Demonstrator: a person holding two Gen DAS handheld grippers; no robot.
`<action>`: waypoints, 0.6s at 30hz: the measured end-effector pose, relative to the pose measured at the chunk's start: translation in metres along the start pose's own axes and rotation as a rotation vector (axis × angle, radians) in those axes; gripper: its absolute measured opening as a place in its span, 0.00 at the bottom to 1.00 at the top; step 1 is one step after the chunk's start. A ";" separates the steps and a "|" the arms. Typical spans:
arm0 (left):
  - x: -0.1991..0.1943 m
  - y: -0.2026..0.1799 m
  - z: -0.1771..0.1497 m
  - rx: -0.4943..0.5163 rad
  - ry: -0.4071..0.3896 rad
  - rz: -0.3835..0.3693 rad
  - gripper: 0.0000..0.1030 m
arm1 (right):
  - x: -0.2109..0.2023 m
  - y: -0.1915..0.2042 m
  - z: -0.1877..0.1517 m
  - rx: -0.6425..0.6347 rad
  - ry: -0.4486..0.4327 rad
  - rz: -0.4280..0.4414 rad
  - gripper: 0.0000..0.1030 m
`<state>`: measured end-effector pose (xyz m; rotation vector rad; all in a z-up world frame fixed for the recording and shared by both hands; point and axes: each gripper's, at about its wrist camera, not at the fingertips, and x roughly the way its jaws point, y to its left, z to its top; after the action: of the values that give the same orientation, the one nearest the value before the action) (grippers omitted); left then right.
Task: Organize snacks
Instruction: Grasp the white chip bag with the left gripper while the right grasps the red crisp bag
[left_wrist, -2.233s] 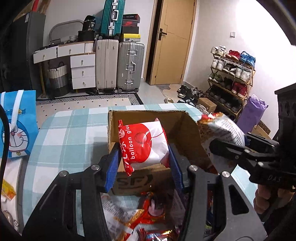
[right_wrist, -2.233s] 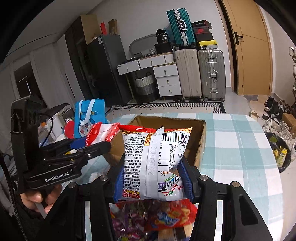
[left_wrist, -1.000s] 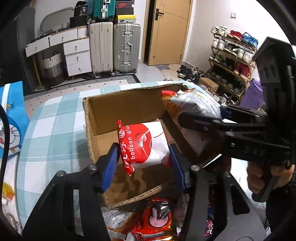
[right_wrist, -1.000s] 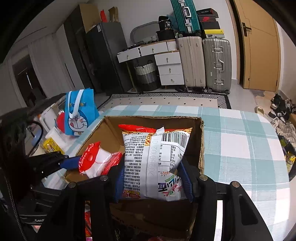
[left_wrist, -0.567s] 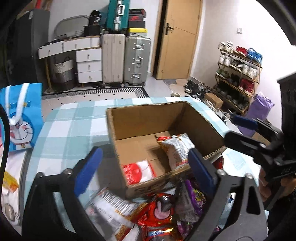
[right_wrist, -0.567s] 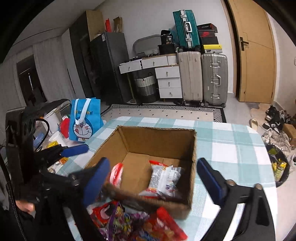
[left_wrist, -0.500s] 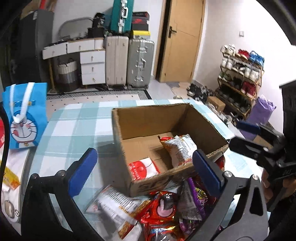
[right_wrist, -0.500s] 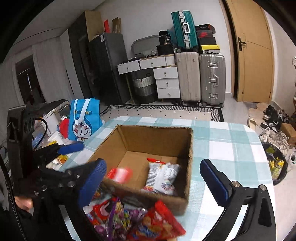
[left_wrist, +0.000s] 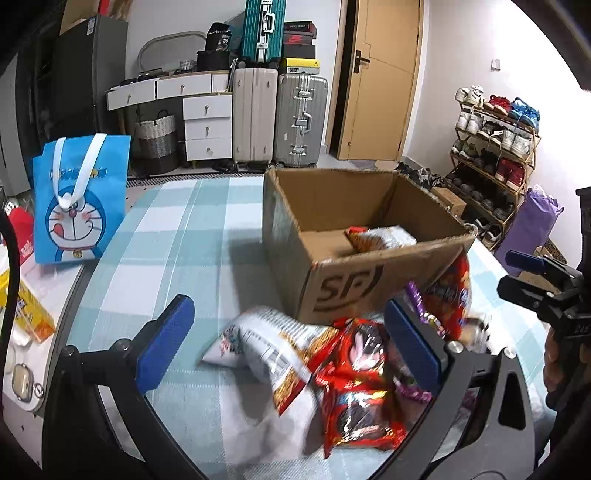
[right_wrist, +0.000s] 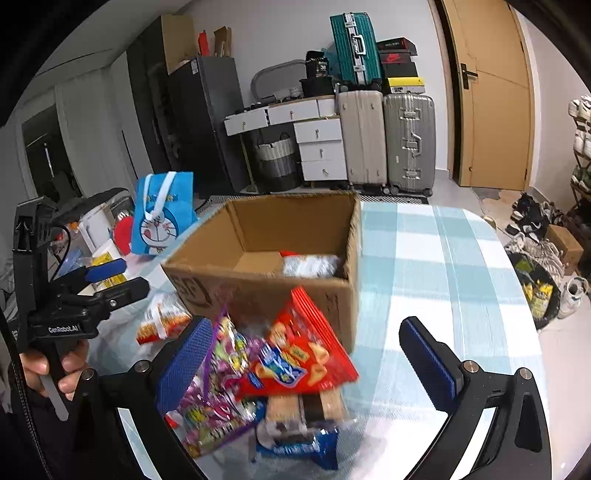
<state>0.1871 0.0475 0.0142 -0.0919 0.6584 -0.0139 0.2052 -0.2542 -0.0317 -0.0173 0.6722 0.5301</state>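
Note:
An open cardboard box (left_wrist: 354, 288) (right_wrist: 266, 291) stands on the checked tablecloth and holds a white-and-red snack bag (left_wrist: 384, 236) (right_wrist: 310, 264). Several snack packs lie in front of it: a white bag (left_wrist: 266, 343), a red bag (left_wrist: 358, 373), a red cracker bag (right_wrist: 299, 358) and a purple candy bag (right_wrist: 214, 391). My left gripper (left_wrist: 291, 343) is open and empty over the white and red bags. My right gripper (right_wrist: 306, 365) is open and empty above the cracker bag. Each gripper shows in the other's view, the left (right_wrist: 110, 277) and the right (left_wrist: 532, 273).
A blue Doraemon bag (left_wrist: 79, 199) (right_wrist: 162, 218) stands at the table's left edge beside a yellow box (left_wrist: 26, 314). Suitcases (left_wrist: 280, 118), drawers and a door are behind. A shoe rack (left_wrist: 495, 158) stands at the right.
Both grippers let go of their bags into the box, opened wide and drew back and down to the pile in front of the box.

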 end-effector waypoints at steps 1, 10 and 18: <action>0.002 0.000 -0.002 0.000 0.009 0.001 0.99 | 0.000 -0.001 -0.003 0.001 0.004 0.000 1.00; 0.025 0.003 -0.012 -0.007 0.071 -0.013 0.99 | 0.005 -0.005 -0.020 0.018 0.022 -0.004 1.00; 0.037 0.010 -0.016 -0.031 0.097 -0.016 0.99 | 0.018 0.004 -0.025 0.009 0.063 -0.007 1.00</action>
<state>0.2060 0.0544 -0.0218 -0.1268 0.7551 -0.0242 0.2002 -0.2473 -0.0614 -0.0277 0.7360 0.5218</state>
